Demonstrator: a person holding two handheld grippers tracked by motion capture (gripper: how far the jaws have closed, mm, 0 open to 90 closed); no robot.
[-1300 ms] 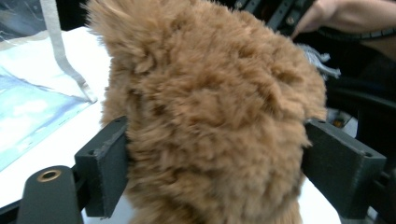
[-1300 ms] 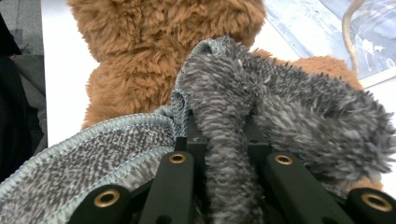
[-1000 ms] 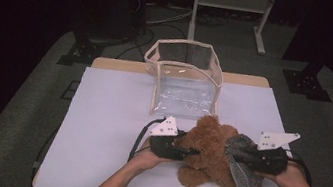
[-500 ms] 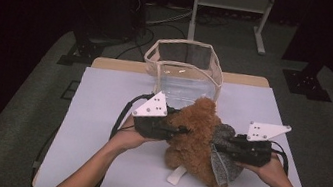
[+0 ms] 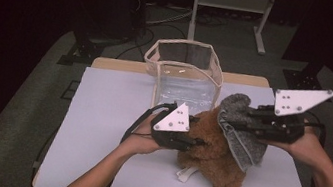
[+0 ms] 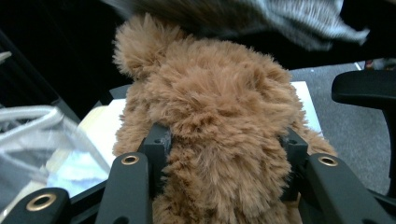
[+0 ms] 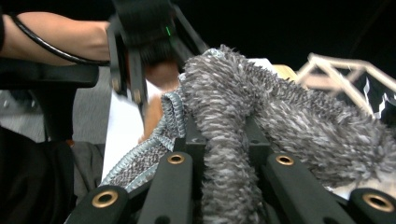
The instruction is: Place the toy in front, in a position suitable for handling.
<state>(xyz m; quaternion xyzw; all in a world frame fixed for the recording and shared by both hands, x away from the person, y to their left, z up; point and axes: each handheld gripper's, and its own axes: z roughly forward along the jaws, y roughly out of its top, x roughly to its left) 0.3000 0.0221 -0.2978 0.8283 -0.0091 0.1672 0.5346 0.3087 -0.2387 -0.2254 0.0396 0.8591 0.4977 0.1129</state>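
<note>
A brown teddy bear (image 5: 217, 158) stands on the white table mat (image 5: 100, 113), its lower end touching the mat. My left gripper (image 5: 197, 143) is shut on the bear's body from the left; the fur bulges between the jaws in the left gripper view (image 6: 224, 142), and they have just eased open slightly with the bear still between them. A grey knitted garment (image 5: 241, 133) hangs over the bear's right side. My right gripper (image 5: 233, 124) is shut on a fold of that garment (image 7: 224, 93), raised above the bear.
A clear soft-sided bin (image 5: 185, 73) with a tan rim stands open just behind the bear. A white tag (image 5: 185, 174) hangs from the bear near the mat. Bare mat lies to the left. A black chair arm (image 6: 364, 88) is off the table.
Both hands have risen. The bear has come up from lying flat to upright. The grey garment has been pulled up and to the right, off the bear's body.
</note>
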